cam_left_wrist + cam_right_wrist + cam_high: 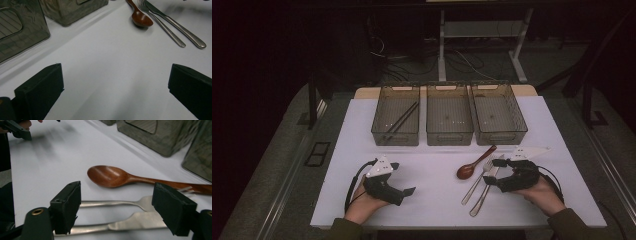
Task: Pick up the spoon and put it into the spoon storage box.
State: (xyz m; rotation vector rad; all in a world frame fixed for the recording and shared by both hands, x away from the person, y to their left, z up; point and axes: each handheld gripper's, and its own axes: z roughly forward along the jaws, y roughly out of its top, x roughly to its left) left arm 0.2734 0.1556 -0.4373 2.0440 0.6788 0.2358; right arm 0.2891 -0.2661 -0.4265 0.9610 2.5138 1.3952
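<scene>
A brown wooden spoon [474, 163], a metal fork [478, 180] and a metal knife [484, 192] lie side by side on the white table at the right. My right gripper [493, 171] is low over the fork and knife. In the right gripper view its jaws stand apart on either side of the fork [112, 203] and knife [132, 221], not pressing them, and the spoon [110, 176] lies just beyond. My left gripper [403, 178] rests open at the left front over bare table. The left gripper view shows the spoon [140, 17], fork [162, 25] and knife [180, 27] far off.
Three clear bins stand in a row at the back: the left bin [395, 136] holds black chopsticks [402, 120]; the middle bin [449, 136] and right bin [503, 134] look empty. The white table top [432, 200] has bare room between the two hands.
</scene>
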